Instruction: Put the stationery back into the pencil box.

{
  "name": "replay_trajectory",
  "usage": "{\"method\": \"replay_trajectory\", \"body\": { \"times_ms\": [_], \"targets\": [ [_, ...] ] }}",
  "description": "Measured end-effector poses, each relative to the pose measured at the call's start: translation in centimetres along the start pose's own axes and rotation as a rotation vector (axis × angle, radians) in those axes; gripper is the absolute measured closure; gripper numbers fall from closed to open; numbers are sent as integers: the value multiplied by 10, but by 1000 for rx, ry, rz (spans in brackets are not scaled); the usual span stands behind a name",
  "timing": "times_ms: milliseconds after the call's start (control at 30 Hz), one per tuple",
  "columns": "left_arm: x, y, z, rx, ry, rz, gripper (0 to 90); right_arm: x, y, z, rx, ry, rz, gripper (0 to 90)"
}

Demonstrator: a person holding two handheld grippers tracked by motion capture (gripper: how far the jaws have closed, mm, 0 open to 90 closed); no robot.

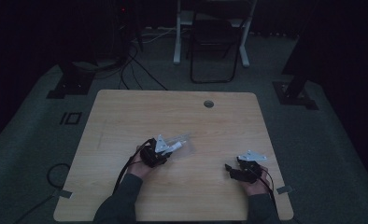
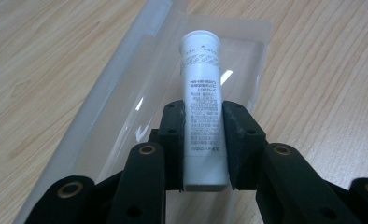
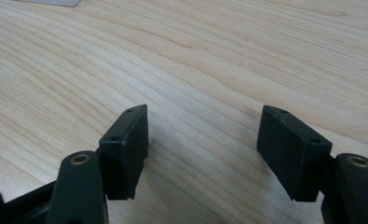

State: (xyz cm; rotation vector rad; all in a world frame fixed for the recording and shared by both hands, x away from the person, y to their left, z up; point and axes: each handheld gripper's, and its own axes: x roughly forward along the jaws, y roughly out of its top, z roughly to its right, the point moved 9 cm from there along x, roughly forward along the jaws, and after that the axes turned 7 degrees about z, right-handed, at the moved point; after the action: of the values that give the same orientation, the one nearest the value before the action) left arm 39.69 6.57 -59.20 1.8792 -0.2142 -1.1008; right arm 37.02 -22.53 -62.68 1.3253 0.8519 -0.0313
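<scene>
Left gripper view has the left gripper (image 2: 204, 140) clamped on a white tube (image 2: 201, 107), one black pad (image 2: 175, 140) pressed to each side of its lower half. The tube's flat crimped end sits at 6 o'clock between the jaws, and its round cap points to 12 o'clock. Small dark print runs along the tube, too fine to read. Under and around the tube lies a clear plastic bag (image 2: 126, 107), its stiff strip edge running from 7 o'clock up toward 12 o'clock; the tube appears to lie over or inside the bag's mouth, and I cannot tell which. Beneath the bag is the light wooden table (image 2: 42, 70).

In the high view, the left gripper (image 1: 166, 151) is just left of the table's middle, held by the left hand (image 1: 142, 163), with its jaws pointing toward 2 o'clock. The tube (image 1: 176, 146) and bag (image 1: 184, 143) extend from it in that direction. A cable (image 1: 126, 170) trails from it toward 7 o'clock.

Right gripper view shows the right gripper (image 3: 203, 144) with its jaws wide apart and nothing between them, just bare wood grain below. In the high view it (image 1: 230, 169) sits near the table's edge at 4 o'clock, held by the right hand (image 1: 254, 179), well apart from the left gripper, jaws pointing toward 9 o'clock.

The table (image 1: 126, 112) has a round hole (image 1: 208, 103) near its far edge at 12 o'clock. Beyond it, on the dim grey floor (image 1: 331, 140), stands a dark folding chair (image 1: 215, 42).
</scene>
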Motion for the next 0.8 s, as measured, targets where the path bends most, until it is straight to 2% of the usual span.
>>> {"method": "replay_trajectory", "body": {
  "times_ms": [433,500,800],
  "targets": [
    [5,-8,-5,3,32,-32,705,0,0,0,1,0,0,338],
    [4,-8,-5,-5,28,-24,689,0,0,0,1,0,0,338],
    [-6,-6,1,12,36,-3,616,0,0,0,1,0,0,338]
  ]
}}
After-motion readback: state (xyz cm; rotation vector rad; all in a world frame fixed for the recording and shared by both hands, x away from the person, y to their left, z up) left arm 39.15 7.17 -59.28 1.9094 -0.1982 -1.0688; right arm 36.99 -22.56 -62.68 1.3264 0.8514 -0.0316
